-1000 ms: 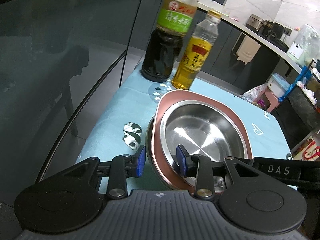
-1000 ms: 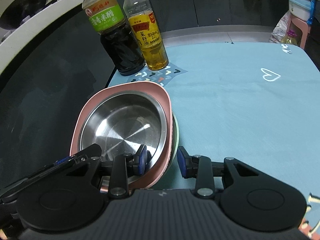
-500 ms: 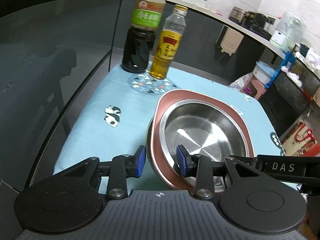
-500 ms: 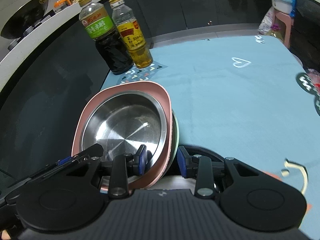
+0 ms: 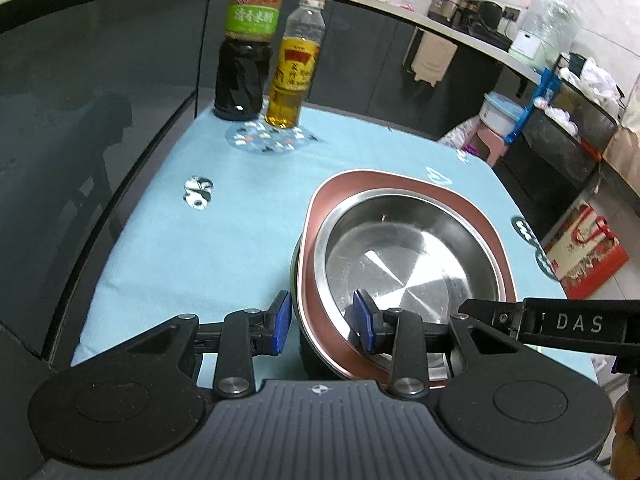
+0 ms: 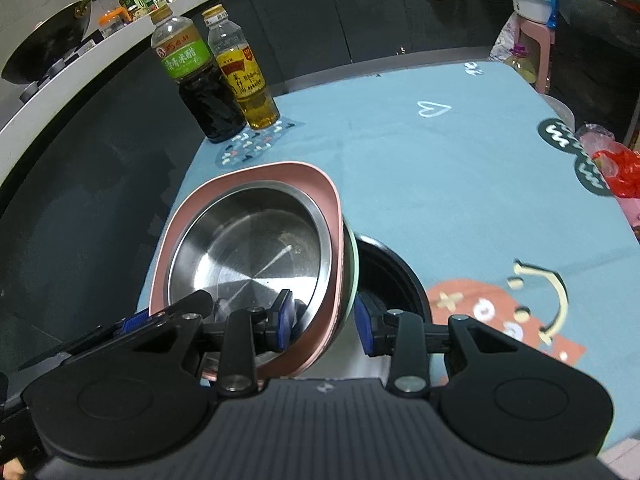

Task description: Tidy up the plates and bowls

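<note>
A home kitchen: wok (image 6: 44, 46) on the counter, vinegar bottle (image 6: 198, 92) nearby

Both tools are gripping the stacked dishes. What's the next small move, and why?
Probably shift the stack toward the black bowl and lower it in. The left tool and right tool clamp opposite rims of the pink plate holding the steel bowl, and the black bowl lies beneath, off-centre.

Dim, cool indoor light. Bright streak of glare across the steel bowl (image 5: 404, 264), fainter in the right view (image 6: 256, 256). Heavy fisheye bending along the edges, corners gone black. Sharp at centre, soft toward the upper right clutter. Murky reflections at left.
</note>
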